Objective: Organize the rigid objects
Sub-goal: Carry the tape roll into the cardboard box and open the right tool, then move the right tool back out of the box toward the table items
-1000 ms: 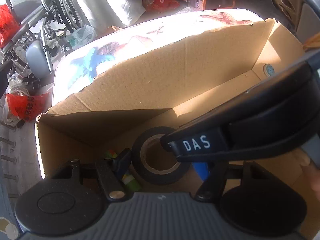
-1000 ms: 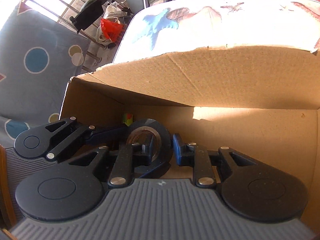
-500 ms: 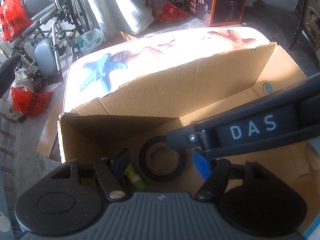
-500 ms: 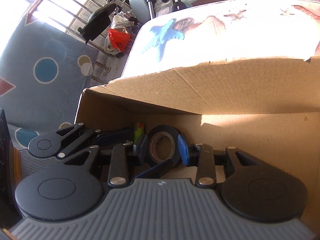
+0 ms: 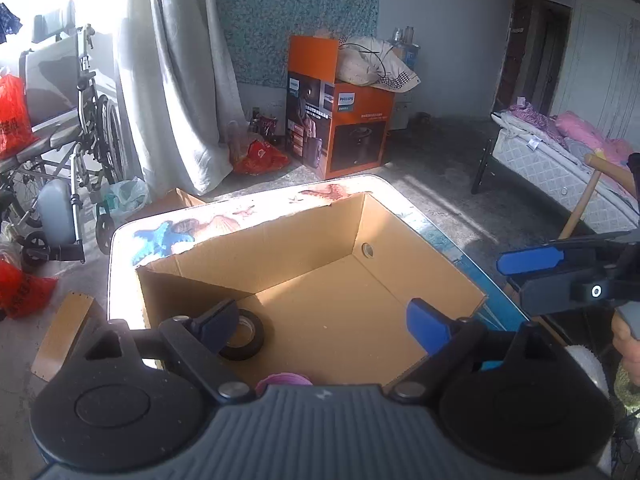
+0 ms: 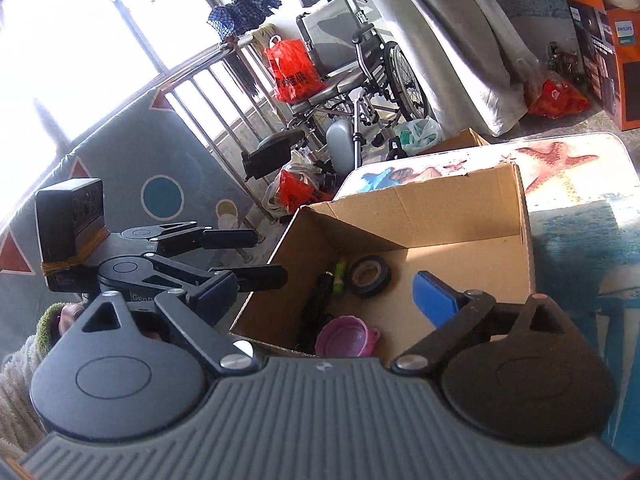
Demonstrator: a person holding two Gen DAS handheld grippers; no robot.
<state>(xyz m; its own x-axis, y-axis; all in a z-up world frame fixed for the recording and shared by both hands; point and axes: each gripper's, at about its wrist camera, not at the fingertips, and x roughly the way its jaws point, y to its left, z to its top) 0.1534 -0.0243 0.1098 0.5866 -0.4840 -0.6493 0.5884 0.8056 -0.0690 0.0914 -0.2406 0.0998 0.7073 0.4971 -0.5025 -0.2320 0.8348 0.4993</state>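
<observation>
Hovering above the open brown cardboard box point(image 5: 320, 280), the left tongs point(image 5: 324, 320) stand spread wide, blue pads well apart, nothing between them; jaws have just been opening. The right tongs point(image 6: 324, 292) are likewise at full spread with nothing gripped, jaws also just opened, seen over the near edge of the box. The black roll of electrical tape point(image 6: 368, 276) lies flat on the box floor near the shaded left corner, free of both tongs. Just beside it, toward the left wall, lies a slim green marker-like stick point(image 6: 340, 276), and next to that a dark elongated object point(image 6: 318, 304), too shadowed to identify. A round pink plastic lid-like piece point(image 6: 346, 336) rests on the floor near the front wall. The box sits on a bench with a starfish-and-shell printed top point(image 6: 560, 168). In the left wrist view the right tongs point(image 5: 560, 276) appear off to the right, outside the box, held by a hand point(image 5: 626, 340) partly visible at the frame edge.
</observation>
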